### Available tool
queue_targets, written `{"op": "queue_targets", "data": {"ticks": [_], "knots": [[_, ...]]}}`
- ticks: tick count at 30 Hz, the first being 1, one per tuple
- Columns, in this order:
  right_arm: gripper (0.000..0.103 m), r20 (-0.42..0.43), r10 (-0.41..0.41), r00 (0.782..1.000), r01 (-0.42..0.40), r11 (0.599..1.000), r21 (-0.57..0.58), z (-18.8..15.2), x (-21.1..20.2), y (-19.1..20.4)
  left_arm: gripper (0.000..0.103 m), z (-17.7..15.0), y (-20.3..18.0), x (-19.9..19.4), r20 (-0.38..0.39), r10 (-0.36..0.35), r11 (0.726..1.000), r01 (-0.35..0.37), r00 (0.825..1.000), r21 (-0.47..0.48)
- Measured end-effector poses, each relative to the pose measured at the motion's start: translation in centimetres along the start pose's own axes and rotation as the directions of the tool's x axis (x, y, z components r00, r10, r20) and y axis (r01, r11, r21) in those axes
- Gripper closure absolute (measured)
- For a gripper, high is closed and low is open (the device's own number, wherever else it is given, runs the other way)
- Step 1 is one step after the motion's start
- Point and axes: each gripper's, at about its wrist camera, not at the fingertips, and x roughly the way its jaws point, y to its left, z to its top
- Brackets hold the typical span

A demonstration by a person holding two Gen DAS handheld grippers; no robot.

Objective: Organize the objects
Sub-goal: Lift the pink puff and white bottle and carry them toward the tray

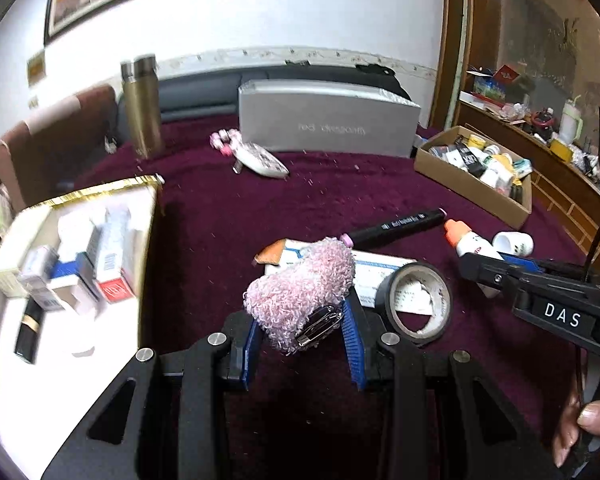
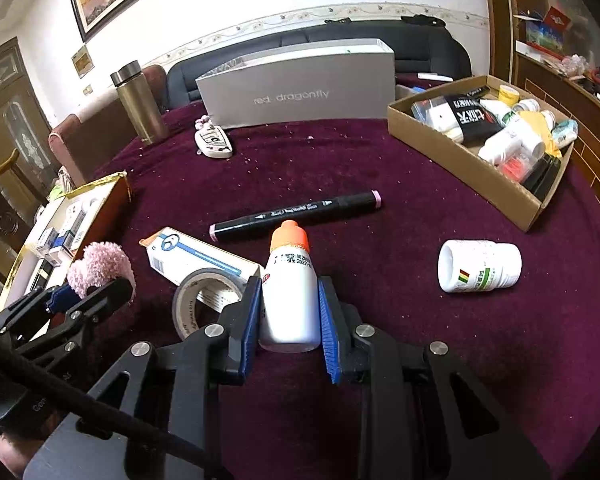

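My left gripper (image 1: 300,320) is shut on a fluffy pink hair clip (image 1: 300,292) with a metal clasp, held just above the maroon tablecloth; the clip also shows in the right wrist view (image 2: 100,264). My right gripper (image 2: 288,300) is shut on a white bottle with an orange cap (image 2: 290,280), which also shows in the left wrist view (image 1: 468,240). On the cloth lie a black marker (image 2: 296,214), a roll of black tape (image 1: 416,304), a white and blue carton (image 2: 196,260) and a white pill bottle (image 2: 480,266) on its side.
A gold-edged white box (image 1: 60,264) with small cartons stands at the left. A cardboard tray (image 2: 460,156) full of bottles stands at the right. A grey shoebox (image 2: 300,92), a gold flask (image 2: 140,100) and a key fob (image 2: 214,142) are at the back.
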Motion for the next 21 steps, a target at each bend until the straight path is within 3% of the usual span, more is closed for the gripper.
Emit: {"op": "queue_targets", "data": {"ticks": [11, 21], "knots": [[0.079, 0.018, 0.005, 1.0, -0.005, 1.0, -0.016, -0.2, -0.5, 1.0, 0.072, 0.1, 0.0, -4.2, 0.072, 0.058, 0.997, -0.061, 0.996, 0.051], [0.079, -0.016, 0.061, 0.998, -0.061, 0.998, -0.015, -1.4, -0.8, 4.7, 0.072, -0.8, 3.6, -8.0, 0.103, 0.071, 0.997, -0.072, 0.992, -0.001]]}}
